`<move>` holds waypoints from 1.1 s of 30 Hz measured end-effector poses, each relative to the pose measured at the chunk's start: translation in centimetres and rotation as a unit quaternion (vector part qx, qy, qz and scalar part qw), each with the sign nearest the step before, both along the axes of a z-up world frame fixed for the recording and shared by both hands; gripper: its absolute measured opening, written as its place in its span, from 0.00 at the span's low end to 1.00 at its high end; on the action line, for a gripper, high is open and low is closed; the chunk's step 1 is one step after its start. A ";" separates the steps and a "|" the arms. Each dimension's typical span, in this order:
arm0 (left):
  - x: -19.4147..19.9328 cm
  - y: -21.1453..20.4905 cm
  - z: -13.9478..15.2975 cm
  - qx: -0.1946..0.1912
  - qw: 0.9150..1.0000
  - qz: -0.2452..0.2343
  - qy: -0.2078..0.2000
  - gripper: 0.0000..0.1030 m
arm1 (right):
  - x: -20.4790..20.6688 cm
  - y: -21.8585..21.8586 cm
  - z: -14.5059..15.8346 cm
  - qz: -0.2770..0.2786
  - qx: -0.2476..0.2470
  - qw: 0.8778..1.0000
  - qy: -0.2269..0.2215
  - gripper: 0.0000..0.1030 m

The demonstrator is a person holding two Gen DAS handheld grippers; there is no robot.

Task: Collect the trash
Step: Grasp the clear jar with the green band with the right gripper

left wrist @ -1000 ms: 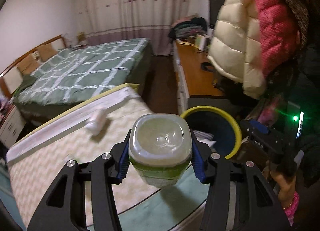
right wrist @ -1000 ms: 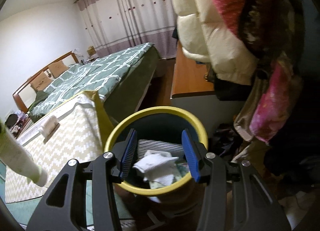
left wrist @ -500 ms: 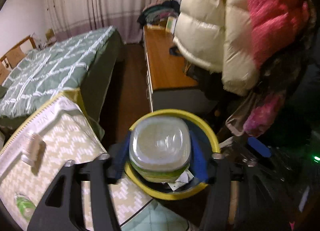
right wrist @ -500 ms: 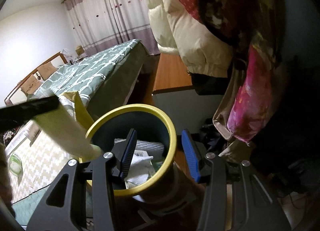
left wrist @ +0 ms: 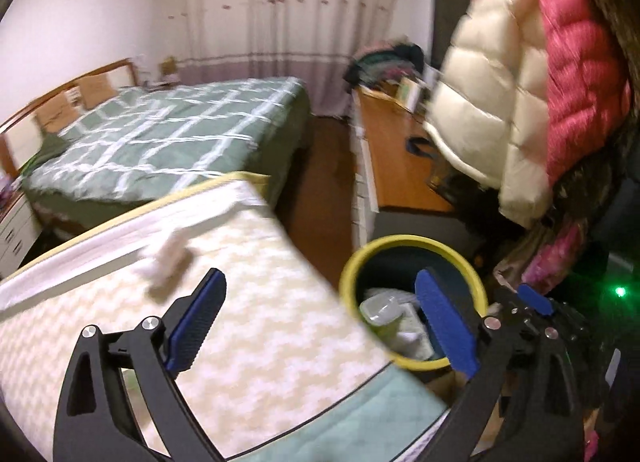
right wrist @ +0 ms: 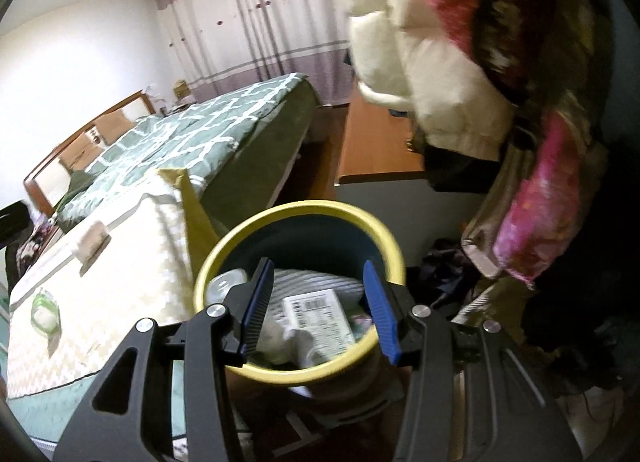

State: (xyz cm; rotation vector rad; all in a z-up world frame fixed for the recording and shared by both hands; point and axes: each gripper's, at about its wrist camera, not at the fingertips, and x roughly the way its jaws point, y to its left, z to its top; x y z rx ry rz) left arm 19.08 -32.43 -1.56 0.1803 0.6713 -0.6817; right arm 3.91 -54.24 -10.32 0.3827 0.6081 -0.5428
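Observation:
The yellow-rimmed bin (left wrist: 400, 240) stands beside the patterned mattress (left wrist: 260, 342). A clear bottle with a green label (left wrist: 380, 310) lies inside it on paper trash. My left gripper (left wrist: 320, 282) hovers over the mattress edge left of the bin, its jaws opening, nothing between them. My right gripper (right wrist: 317, 266) is open above the bin (right wrist: 256, 222), with the bottle (right wrist: 226, 282) and a barcoded box (right wrist: 316, 312) below it. Its blue tip (left wrist: 532, 300) shows right of the bin. A whitish crumpled piece (left wrist: 168, 258) and a green-white wrapper (right wrist: 44, 312) lie on the mattress.
A bed with a green checked quilt (left wrist: 172, 138) lies behind the mattress. A wooden desk (left wrist: 396, 166) runs along the right. Cream and pink puffer coats (left wrist: 520, 94) hang over the bin's right side. Clothes lie on the floor (right wrist: 448, 266).
My left gripper carried the bottle over the bin and opened. The bottle dropped into the bin, and the gripper swung back left over the mattress. The right gripper stayed open by the bin.

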 end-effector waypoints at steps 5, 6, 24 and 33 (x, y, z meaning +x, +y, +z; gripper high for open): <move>1.1 10.2 0.2 -0.027 0.996 0.090 -0.004 0.94 | 2.9 4.1 0.7 0.053 -0.006 0.999 0.004 0.44; 1.3 12.0 0.1 -0.031 0.994 0.107 -0.006 0.94 | 3.7 5.2 0.7 0.067 -0.008 0.998 0.006 0.44; 6.0 36.4 -6.0 -0.049 0.930 0.363 -0.030 0.95 | 16.5 28.3 0.8 0.384 -0.023 0.923 0.027 0.67; 6.3 35.9 -7.4 -0.052 0.933 0.357 -0.023 0.95 | 21.1 31.0 -2.5 0.408 -0.011 0.909 0.082 0.67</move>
